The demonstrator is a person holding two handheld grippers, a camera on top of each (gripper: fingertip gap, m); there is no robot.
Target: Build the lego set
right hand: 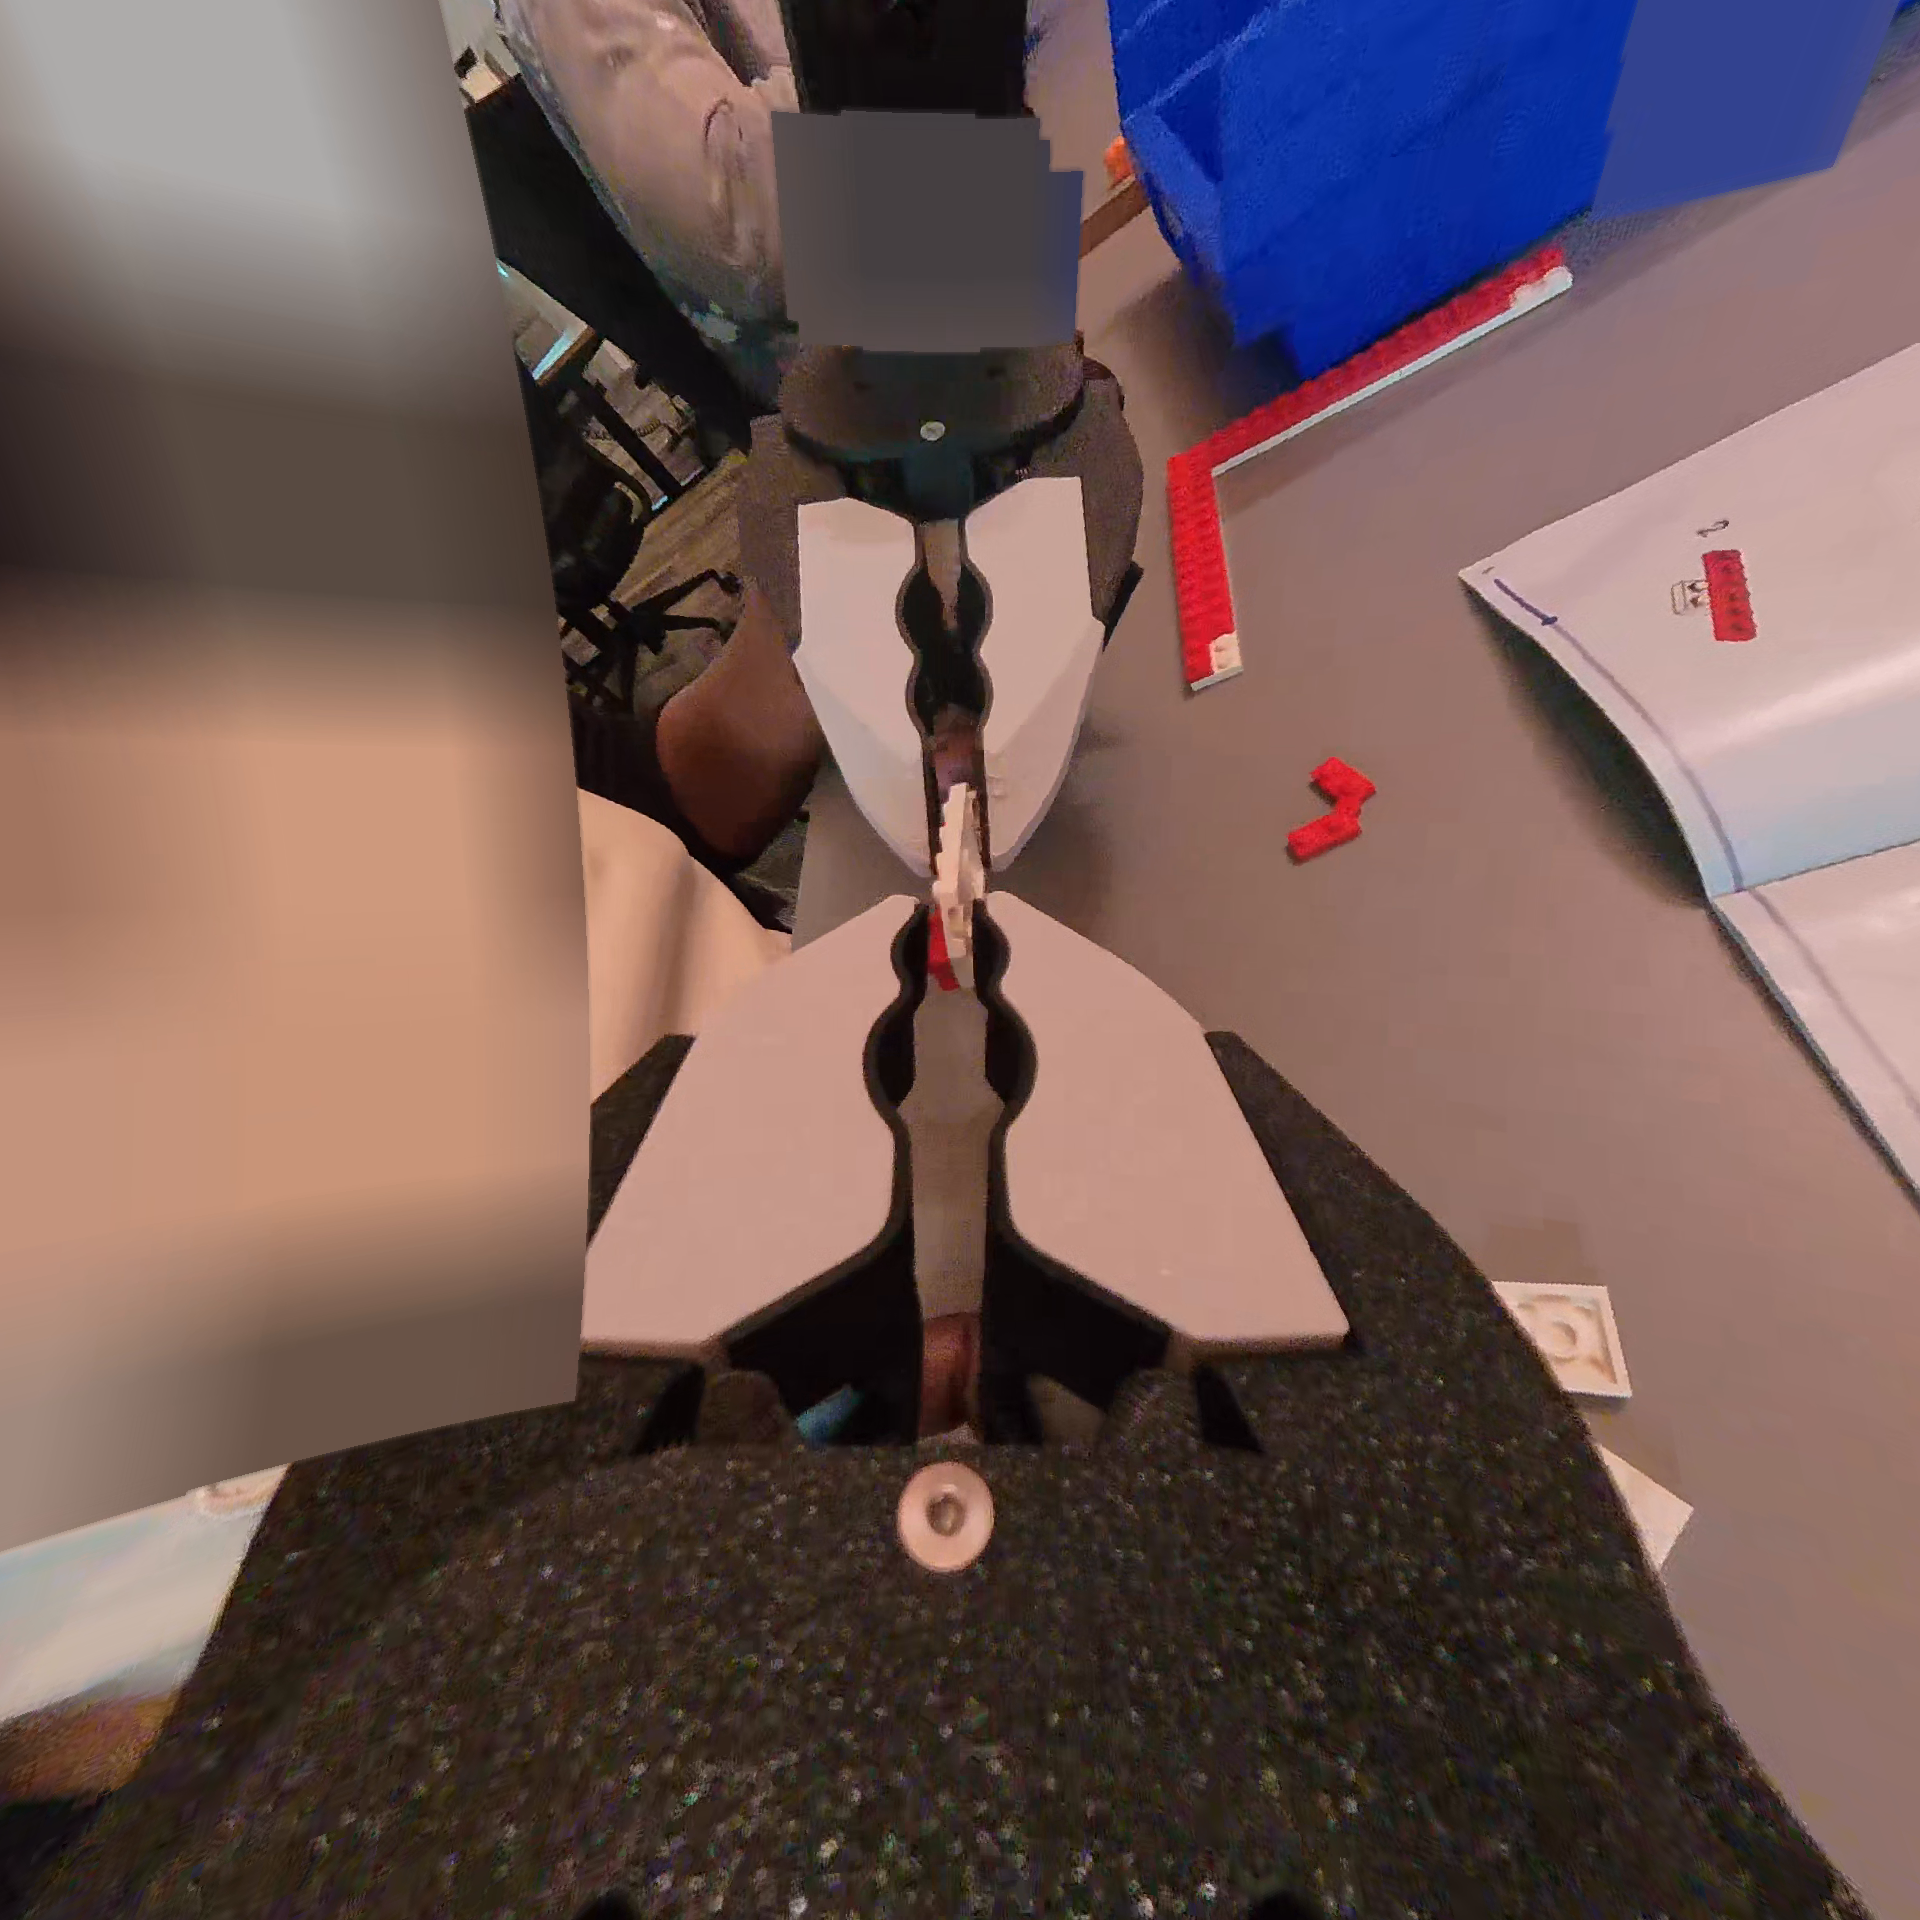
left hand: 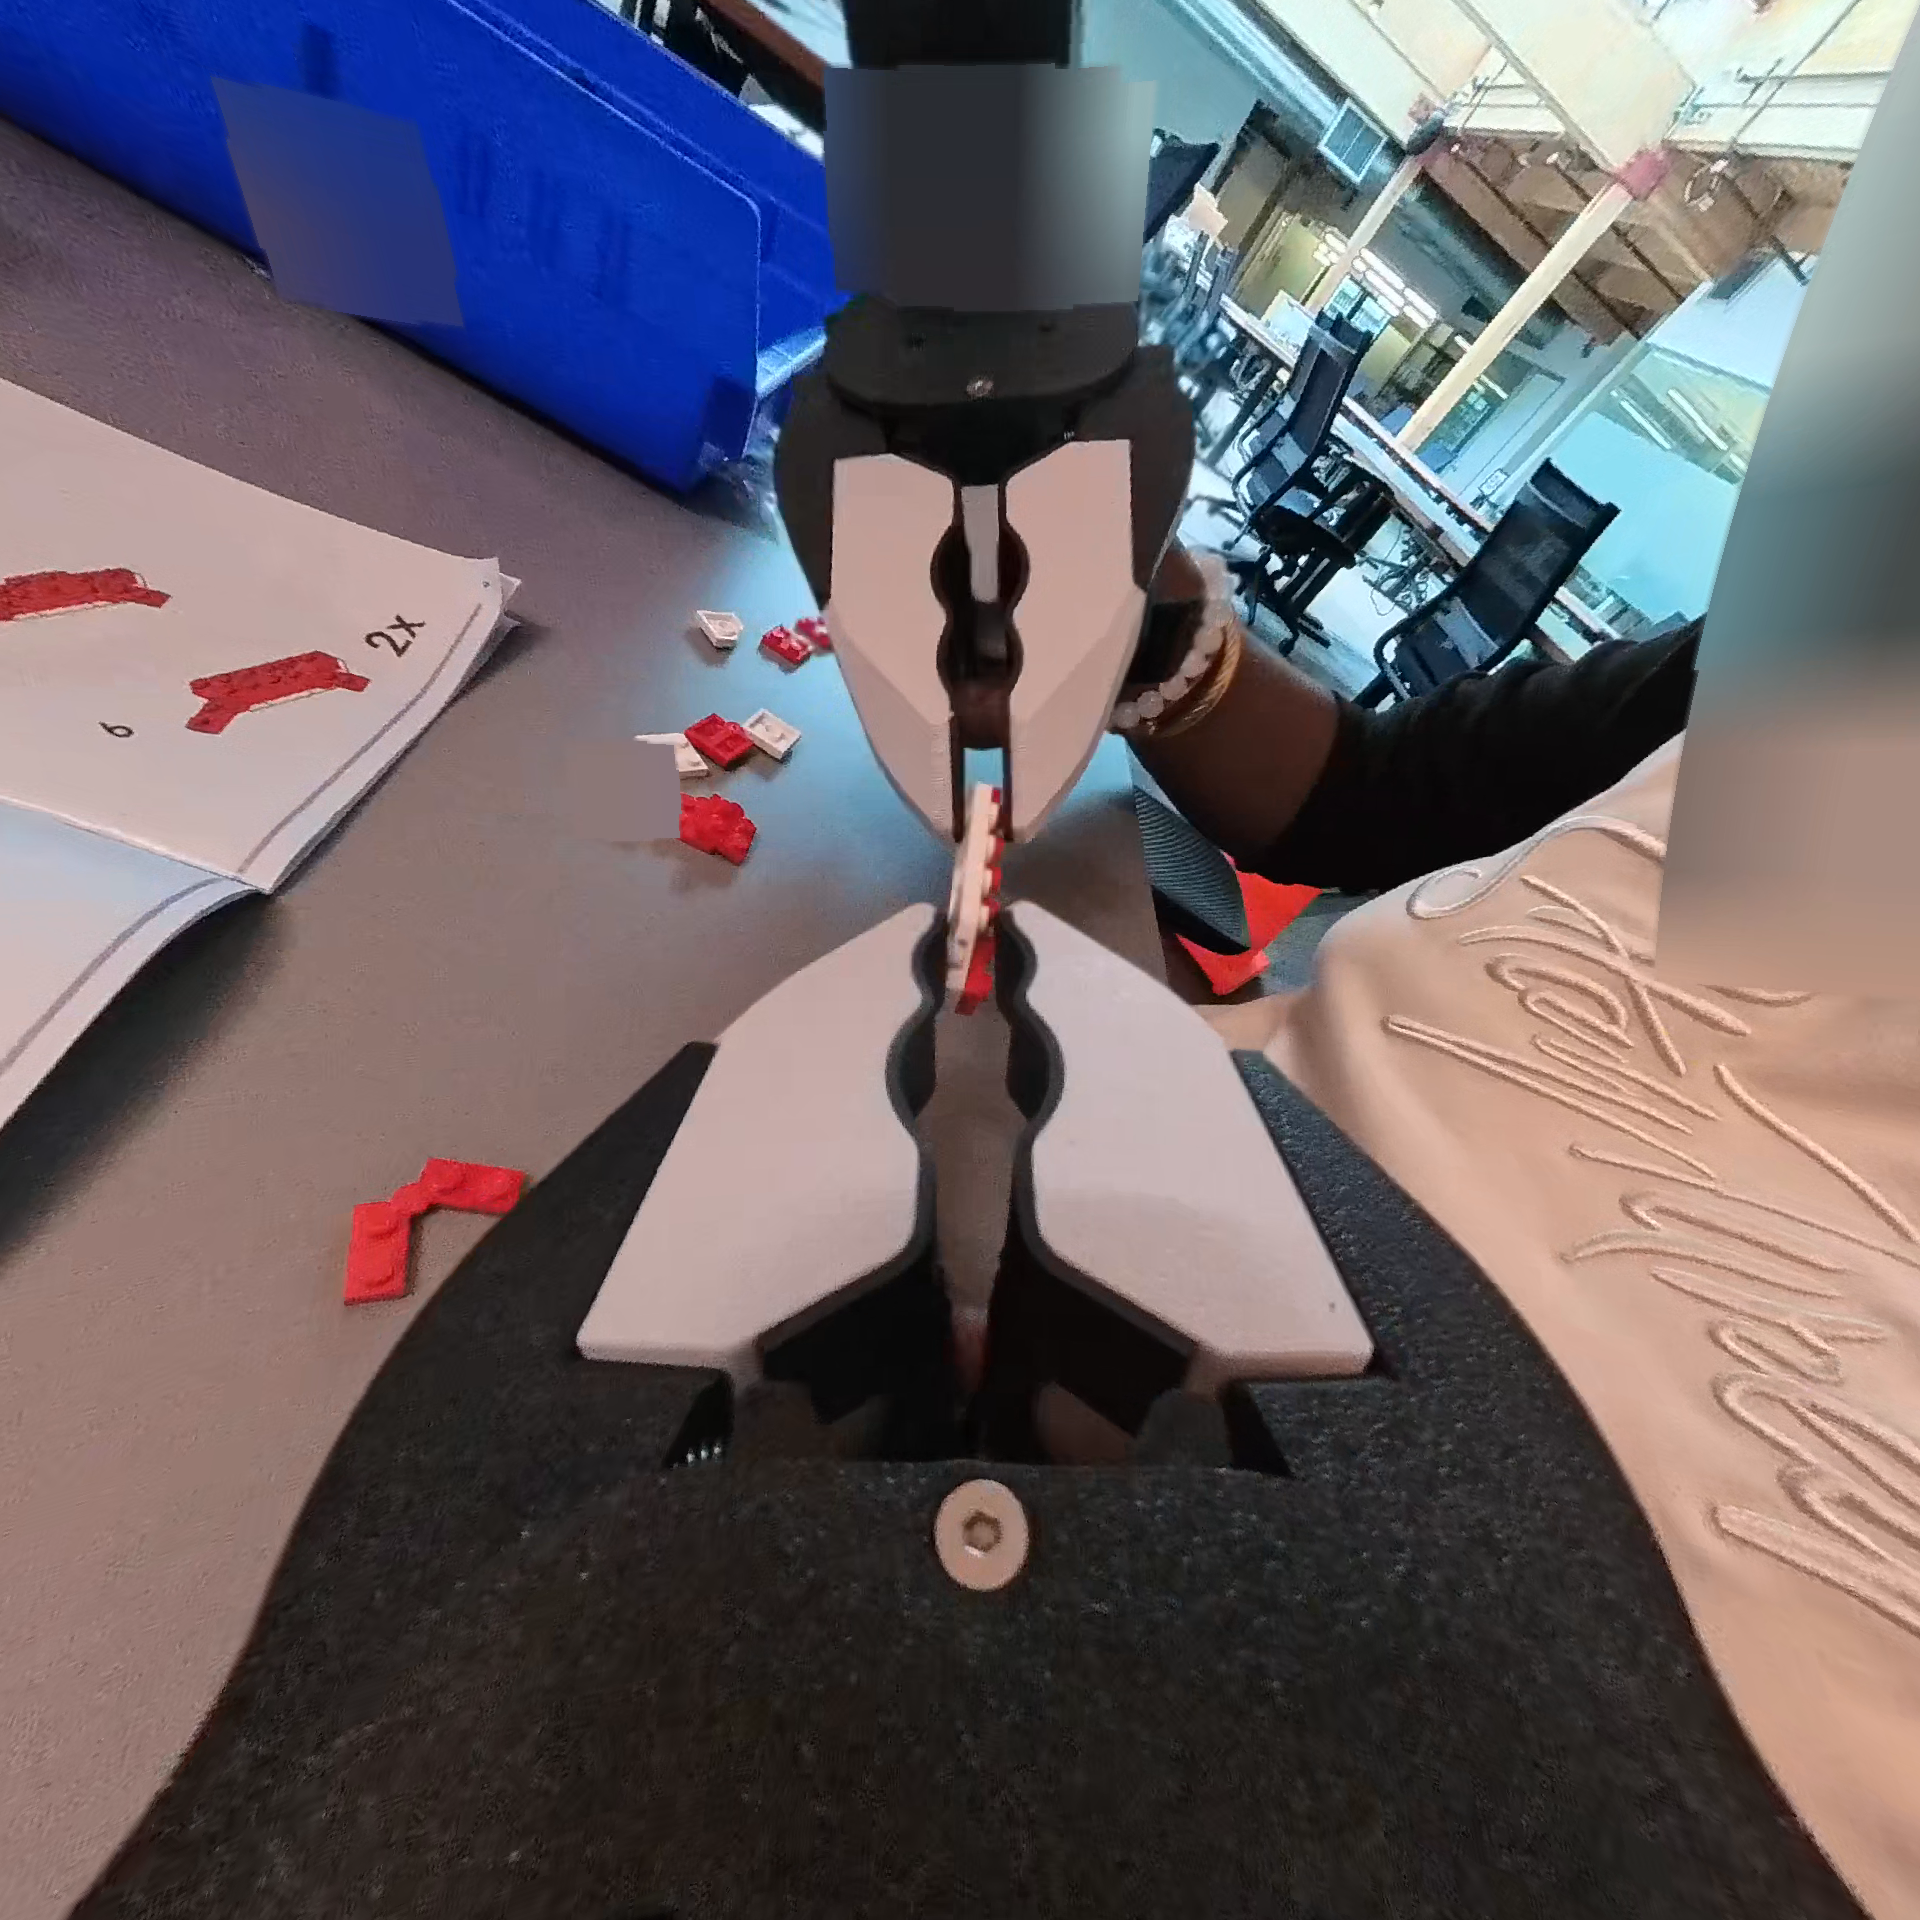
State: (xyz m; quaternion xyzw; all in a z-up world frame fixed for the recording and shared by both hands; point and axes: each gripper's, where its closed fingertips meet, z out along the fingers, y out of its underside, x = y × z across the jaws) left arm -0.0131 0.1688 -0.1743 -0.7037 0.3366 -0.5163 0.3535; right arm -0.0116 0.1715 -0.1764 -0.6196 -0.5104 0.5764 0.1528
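A small assembly of white and red plates (left hand: 975, 883) hangs edge-on above the grey table, held between both grippers, which face each other tip to tip. My left gripper (left hand: 971, 930) is shut on its near end, where a red plate shows between the fingers. My right gripper (left hand: 977, 821) points back at me and is shut on its far end. In the right wrist view the same assembly (right hand: 954, 873) sits between my right gripper (right hand: 951, 930) and the left gripper (right hand: 961, 842) opposite it.
An open instruction booklet (left hand: 208, 748) lies on the left and a blue bin (left hand: 582, 239) stands behind it. Loose red and white plates (left hand: 727, 738) and a red angled piece (left hand: 421, 1221) lie on the table. A long red and white L-shaped build (right hand: 1205, 561) lies near the bin (right hand: 1351, 156). A person's arm (left hand: 1299, 769) is at the right. Both grippers' tips are close together, under 4 cm apart.
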